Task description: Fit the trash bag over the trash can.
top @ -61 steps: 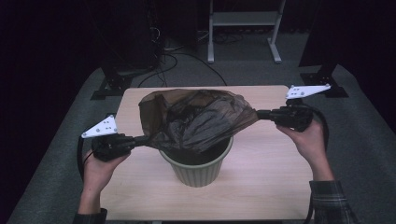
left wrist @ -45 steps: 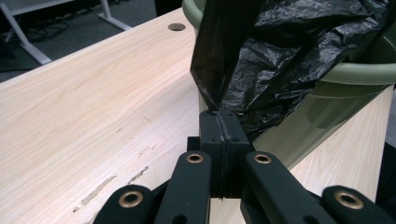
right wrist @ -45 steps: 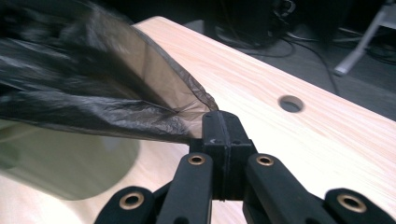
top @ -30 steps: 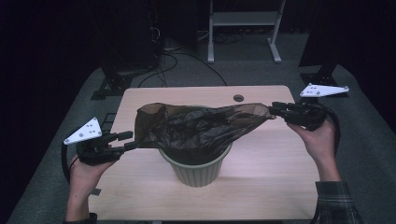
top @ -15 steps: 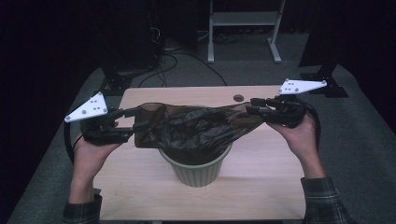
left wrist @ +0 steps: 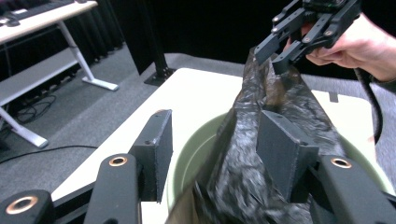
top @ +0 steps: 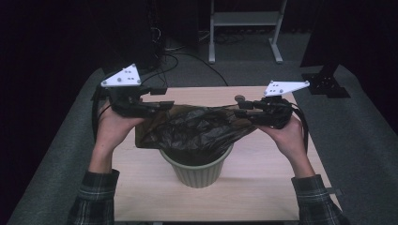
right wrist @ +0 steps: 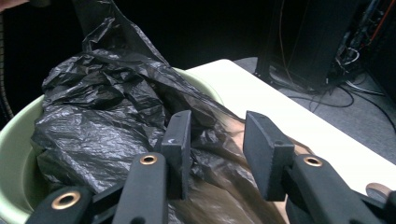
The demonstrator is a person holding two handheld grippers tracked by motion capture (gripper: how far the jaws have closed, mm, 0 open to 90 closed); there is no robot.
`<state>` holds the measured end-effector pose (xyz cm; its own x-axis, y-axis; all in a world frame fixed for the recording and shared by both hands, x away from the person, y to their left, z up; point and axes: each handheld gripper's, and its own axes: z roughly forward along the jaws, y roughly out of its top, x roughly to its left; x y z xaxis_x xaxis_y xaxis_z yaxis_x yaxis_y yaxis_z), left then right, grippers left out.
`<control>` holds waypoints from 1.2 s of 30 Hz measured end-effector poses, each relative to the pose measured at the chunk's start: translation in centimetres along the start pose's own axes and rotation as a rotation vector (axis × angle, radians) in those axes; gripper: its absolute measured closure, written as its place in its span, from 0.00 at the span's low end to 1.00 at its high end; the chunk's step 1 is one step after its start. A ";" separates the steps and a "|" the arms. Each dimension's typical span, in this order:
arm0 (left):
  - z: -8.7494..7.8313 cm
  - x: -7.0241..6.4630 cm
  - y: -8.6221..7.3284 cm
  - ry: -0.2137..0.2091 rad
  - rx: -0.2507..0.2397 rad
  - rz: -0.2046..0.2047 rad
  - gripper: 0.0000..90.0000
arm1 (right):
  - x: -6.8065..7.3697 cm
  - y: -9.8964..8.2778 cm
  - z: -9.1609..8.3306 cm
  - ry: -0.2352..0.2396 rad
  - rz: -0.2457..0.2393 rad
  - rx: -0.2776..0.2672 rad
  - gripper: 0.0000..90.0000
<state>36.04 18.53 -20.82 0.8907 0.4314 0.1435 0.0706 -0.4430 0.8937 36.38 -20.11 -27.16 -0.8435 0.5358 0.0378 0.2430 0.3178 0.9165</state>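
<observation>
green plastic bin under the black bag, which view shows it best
The high view: the ribbed green plastic bin stands whole on the wooden table, the crumpled black plastic bag spread over its mouth. Both gripper views catch just rim arcs beside the bag.

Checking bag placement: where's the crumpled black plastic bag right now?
High view: the crumpled black plastic bag hangs mid-table over the round green bin, between the left gripper and right gripper.

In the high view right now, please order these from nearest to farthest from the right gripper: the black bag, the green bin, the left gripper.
1. black bag: its right end reaches the right gripper.
2. green bin: below the bag, at the table's middle.
3. left gripper: at the bag's far left end.
</observation>
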 end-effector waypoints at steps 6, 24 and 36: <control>2.8 1.2 -0.2 -0.056 0.068 -0.004 0.50 | 0.2 0.1 0.4 0.012 0.000 -0.001 0.68; 3.0 1.7 -1.8 -0.081 0.084 -0.037 0.48 | 0.3 0.2 0.4 0.024 -0.004 -0.006 0.68; 4.1 1.5 -2.2 -0.091 0.143 -0.028 0.48 | 0.5 0.3 0.3 0.022 -0.012 -0.005 0.68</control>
<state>39.02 16.94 -24.34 0.9241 0.3749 0.0739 0.1538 -0.5421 0.8262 36.21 -19.49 -27.04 -0.8568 0.5144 0.0356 0.2302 0.3198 0.9191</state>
